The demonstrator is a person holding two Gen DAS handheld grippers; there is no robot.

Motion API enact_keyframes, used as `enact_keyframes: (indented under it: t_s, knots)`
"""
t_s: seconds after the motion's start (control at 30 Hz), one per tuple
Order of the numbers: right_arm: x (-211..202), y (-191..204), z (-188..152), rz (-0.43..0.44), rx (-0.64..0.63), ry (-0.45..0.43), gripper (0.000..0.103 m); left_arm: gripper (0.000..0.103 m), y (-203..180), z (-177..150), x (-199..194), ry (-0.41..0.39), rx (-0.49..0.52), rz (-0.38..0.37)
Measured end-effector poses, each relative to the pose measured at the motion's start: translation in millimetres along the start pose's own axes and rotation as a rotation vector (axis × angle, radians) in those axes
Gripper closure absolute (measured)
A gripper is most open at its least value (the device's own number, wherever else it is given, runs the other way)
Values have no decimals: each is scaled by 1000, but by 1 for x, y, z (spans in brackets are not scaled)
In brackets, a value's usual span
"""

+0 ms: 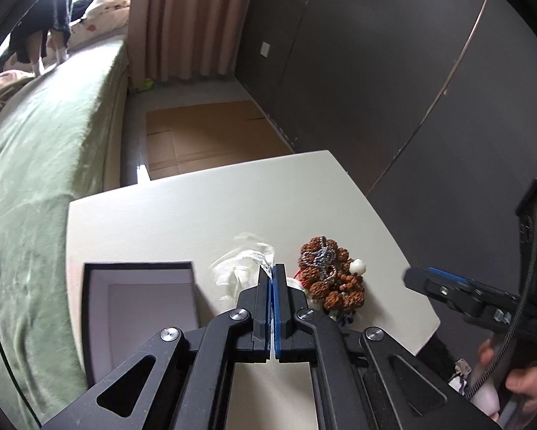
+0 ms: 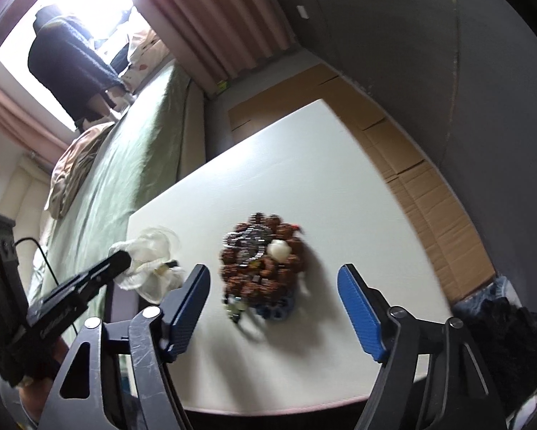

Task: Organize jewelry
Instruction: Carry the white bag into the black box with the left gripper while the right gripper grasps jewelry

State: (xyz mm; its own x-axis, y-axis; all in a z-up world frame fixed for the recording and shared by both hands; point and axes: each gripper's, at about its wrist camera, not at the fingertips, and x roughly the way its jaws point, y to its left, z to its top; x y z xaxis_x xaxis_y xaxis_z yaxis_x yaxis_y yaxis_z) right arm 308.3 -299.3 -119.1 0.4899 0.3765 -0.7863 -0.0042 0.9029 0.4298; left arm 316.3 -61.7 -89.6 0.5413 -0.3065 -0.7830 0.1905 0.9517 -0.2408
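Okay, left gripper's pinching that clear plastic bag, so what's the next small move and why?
Probably carry it left over the open box and release. The left gripper is shut on the clear bag, and the box sits just beside it, while the right gripper waits open before the brown bead pile.

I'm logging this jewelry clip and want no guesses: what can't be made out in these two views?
- Jewelry pile: motion-blurred in the right wrist view; single pieces cannot be told apart.
- Its near part, left wrist view: hidden behind the left gripper.
- Open box: near end covered by gripper linkage.
- Clear bag: contents unreadable, blurred.
- Right gripper: open, holding nothing.
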Motion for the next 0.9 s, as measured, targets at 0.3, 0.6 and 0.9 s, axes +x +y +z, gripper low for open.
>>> enact_keyframes:
  t_s: [0.3,0.6,0.9]
  knots:
    - [52,17,15,3,48,118,53,103,31,-6,-24,-33,-38,4]
    - [77,17,26,-5,102,136,63,103,67,-9,-35,-56,-101,12]
    - [96,27,26,-53,88,157,63,103,87,-10,-41,-71,-131,13]
